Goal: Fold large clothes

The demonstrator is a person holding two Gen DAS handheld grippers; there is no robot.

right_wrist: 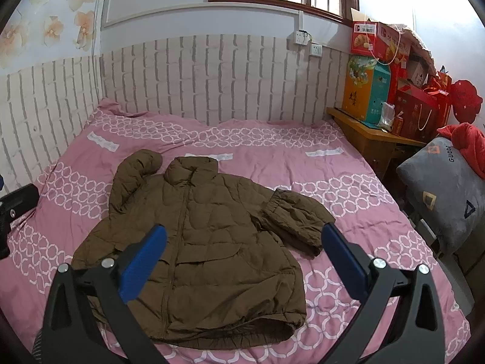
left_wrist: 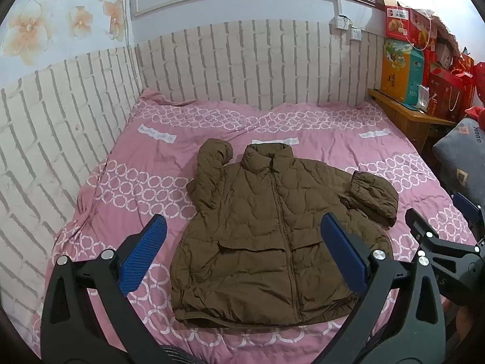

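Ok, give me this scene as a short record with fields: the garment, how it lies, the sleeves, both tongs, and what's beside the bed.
garment: brown puffer jacket, zipped, front up
surface: pink bedspread with white rings
collar: toward the far wall
sleeves: one bent up beside the collar, one bent across to the other side
left tongs: open, above the jacket, holding nothing
right tongs: open, above the jacket, holding nothing
folding: not yet begun
beside bed: wooden stand stacked with gift boxes, grey cushion

An olive-brown quilted puffer jacket (left_wrist: 272, 236) lies on a pink bedspread (left_wrist: 145, 163) patterned with white ring bands; both tools' pads (right_wrist: 142, 270) are blue.
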